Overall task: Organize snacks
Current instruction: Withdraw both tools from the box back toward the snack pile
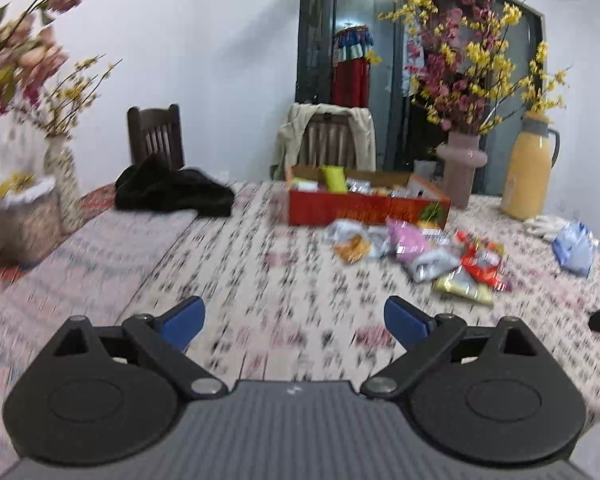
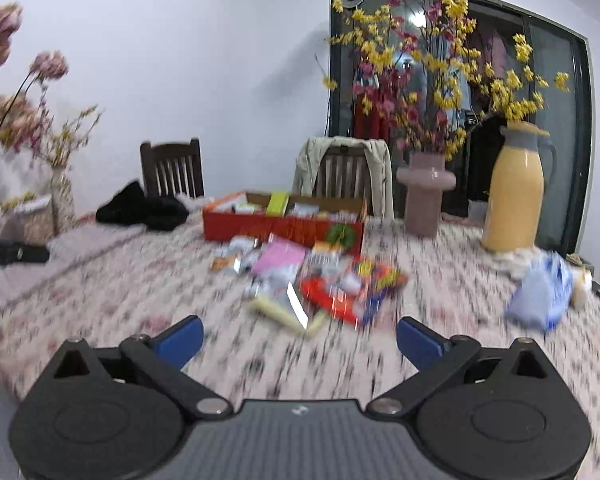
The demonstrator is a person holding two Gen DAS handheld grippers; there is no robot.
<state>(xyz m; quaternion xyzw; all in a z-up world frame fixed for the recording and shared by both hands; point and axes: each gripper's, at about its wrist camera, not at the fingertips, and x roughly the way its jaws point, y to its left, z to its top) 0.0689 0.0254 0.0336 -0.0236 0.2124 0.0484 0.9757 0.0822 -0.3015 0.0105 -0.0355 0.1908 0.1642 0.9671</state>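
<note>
I am carrying both the left hand-held gripper (image 1: 294, 322) and right hand-held gripper (image 2: 300, 342) wide open and empty, ready for the loose snacks (image 2: 320, 284) lying at twelve o'clock before the red box (image 2: 280, 226) on the worktop (image 2: 120, 300).

Count: one red box (image 2: 280, 226) of snacks, far ahead of the open jaws; loose snack packets (image 2: 320, 280) heaped just before it, number not resolvable in the blur. Two wooden chairs (image 2: 172, 168) beyond. One pink vase (image 2: 424, 196), one yellow jug (image 2: 514, 200), ahead right.
</note>
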